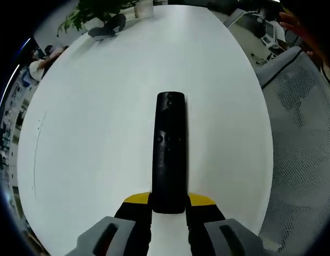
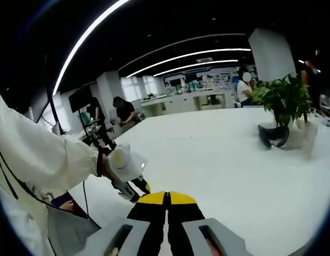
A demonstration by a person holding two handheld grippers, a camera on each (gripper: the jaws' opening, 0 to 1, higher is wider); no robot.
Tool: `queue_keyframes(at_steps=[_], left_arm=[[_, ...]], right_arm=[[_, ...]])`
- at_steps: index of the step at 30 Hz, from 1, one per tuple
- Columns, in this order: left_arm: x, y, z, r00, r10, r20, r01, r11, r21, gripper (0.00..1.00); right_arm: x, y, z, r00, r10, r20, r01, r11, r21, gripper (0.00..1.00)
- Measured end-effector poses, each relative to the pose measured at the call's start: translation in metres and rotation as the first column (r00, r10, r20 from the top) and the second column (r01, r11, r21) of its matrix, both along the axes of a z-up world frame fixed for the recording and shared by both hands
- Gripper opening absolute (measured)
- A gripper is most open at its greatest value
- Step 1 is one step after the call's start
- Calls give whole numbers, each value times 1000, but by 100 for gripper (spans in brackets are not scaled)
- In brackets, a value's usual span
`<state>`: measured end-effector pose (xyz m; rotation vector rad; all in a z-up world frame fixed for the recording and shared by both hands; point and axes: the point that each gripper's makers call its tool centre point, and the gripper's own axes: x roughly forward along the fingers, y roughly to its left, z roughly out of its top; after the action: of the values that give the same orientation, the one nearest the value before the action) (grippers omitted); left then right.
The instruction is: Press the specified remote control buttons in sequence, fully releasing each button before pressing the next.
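Note:
A long black remote control [image 1: 170, 144] lies lengthwise over the white table [image 1: 90, 133], its buttons facing up. My left gripper [image 1: 169, 201] is shut on the remote's near end, its yellow-tipped jaws pressing on either side. In the right gripper view, my right gripper [image 2: 166, 200] is shut, its yellow tips touching with nothing between them, and it hovers above the table [image 2: 224, 160]. The left gripper [image 2: 134, 188] shows at the left of that view, held by a white-gloved hand [image 2: 121, 162] on a white sleeve.
A potted plant [image 2: 285, 98] and a black object [image 2: 274, 136] stand at the table's far end; the same plant [image 1: 93, 10] and black object [image 1: 107, 28] appear in the left gripper view. A grey mesh chair [image 1: 304, 138] sits by the table's right edge. People stand in the background.

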<state>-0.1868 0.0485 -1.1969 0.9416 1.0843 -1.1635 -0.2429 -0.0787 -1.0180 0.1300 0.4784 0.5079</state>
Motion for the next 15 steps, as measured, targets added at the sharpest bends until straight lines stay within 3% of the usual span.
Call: queue_keyframes(at_steps=[15], left_arm=[[-33, 0, 0, 1000, 31, 4, -31, 999, -23, 22]], right_arm=[[-4, 9, 13, 997, 66, 37, -65, 997, -28, 0]])
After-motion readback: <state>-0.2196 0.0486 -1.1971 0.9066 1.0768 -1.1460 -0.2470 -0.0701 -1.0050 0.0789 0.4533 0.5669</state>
